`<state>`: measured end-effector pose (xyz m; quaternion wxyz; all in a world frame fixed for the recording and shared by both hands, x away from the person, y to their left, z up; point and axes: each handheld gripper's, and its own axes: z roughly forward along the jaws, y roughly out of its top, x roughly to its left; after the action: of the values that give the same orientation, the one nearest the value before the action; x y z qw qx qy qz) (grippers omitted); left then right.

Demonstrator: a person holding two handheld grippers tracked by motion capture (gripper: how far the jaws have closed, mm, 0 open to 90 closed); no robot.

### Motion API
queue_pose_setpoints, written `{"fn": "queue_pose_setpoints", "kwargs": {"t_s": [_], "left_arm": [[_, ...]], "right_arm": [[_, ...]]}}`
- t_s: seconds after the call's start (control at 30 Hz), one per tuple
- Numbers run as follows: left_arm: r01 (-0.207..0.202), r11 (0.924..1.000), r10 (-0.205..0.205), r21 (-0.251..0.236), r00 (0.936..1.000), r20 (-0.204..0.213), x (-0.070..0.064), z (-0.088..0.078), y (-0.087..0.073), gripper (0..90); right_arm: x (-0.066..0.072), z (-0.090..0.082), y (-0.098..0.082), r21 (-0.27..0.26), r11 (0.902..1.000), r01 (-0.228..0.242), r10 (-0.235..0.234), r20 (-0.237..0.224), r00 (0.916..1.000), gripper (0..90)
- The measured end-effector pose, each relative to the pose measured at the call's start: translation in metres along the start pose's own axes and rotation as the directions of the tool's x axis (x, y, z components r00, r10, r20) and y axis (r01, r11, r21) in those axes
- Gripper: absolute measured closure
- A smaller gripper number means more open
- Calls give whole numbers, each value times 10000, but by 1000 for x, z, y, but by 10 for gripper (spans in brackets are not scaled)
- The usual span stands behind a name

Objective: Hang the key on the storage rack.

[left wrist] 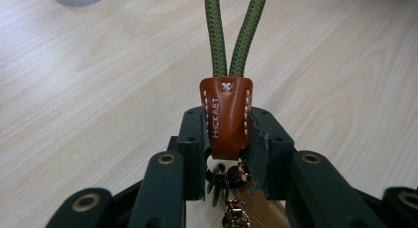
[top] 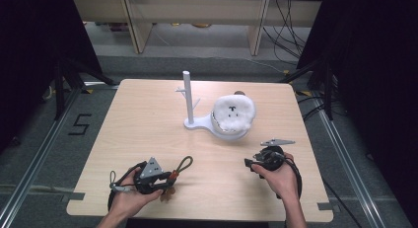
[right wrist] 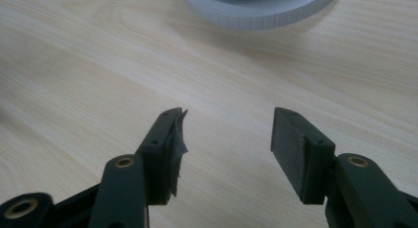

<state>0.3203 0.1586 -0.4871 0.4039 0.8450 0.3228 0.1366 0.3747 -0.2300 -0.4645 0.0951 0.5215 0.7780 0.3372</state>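
— Where was the olive-green cord keyring with the stitched tan leather tab (left wrist: 226,117)?

— Clamped by its tab in the left claw (left wrist: 226,139), the loop lying ahead on the pale wooden desk (top: 148,124), metal charms hanging behind the jaws.

— And the right claw (right wrist: 226,139)?

— Spread wide, empty, facing the white peg stand's round base (right wrist: 261,8).

Even overhead light, pale wooden table top (top: 148,139) bright against near-black surroundings, soft short shadows under the white pegged stand (top: 189,102), mild glare on the wood grain, and the white ribbed disc edge (right wrist: 261,11) looks slightly out of focus, probably too close.
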Motion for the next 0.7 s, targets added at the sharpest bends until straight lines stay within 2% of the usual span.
{"fn": "queue_pose_setpoints", "kwargs": {"t_s": [0.07,0.13,0.17,0.2,0.27,0.3,0.5,0.53,0.57,0.63,0.7], "left_arm": [[191,9992,-195,-349,9998,-108,-2,-1,0,688],[109,9976,-116,-679,9999,-100,-1,-3,0,689],[96,9976,-110,-688,9997,-197,-1,-5,0,689],[198,9956,-216,-911,9996,-187,-2,-5,1,689],[261,9931,-282,-1146,9995,-159,0,-7,1,689],[355,9907,-394,-1312,9988,-274,-1,-8,1,689],[330,9836,-404,-1775,9985,-379,3,-14,2,689],[370,9804,-449,-1935,9983,-367,3,-14,2,689],[369,9790,-462,-2005,9981,-418,2,-15,2,689],[382,9752,-484,-2182,9980,-418,3,-16,3,689],[362,9745,-473,-2213,9979,-451,3,-18,4,689]], "right_arm": [[0,1,0,-61,10000,70,-70,-4,10000,471],[0,1,-1,-159,9999,58,-57,29,10000,471],[-1,2,-1,-314,9990,304,-301,75,9995,471],[0,1,-1,-160,9999,27,-26,60,10000,471],[1,0,-1,-182,9998,47,-46,32,10000,471],[0,0,-1,-232,9997,122,-121,51,9999,471],[0,1,-1,-325,9994,133,-134,-36,9999,471],[0,1,-1,-278,9996,88,-90,-73,9999,471],[-1,2,-1,-441,9985,319,-323,-83,9994,471],[0,3,-1,-453,9988,166,-170,-99,9998,471],[1,2,-1,-395,9992,81,-82,-37,10000,471]]}}
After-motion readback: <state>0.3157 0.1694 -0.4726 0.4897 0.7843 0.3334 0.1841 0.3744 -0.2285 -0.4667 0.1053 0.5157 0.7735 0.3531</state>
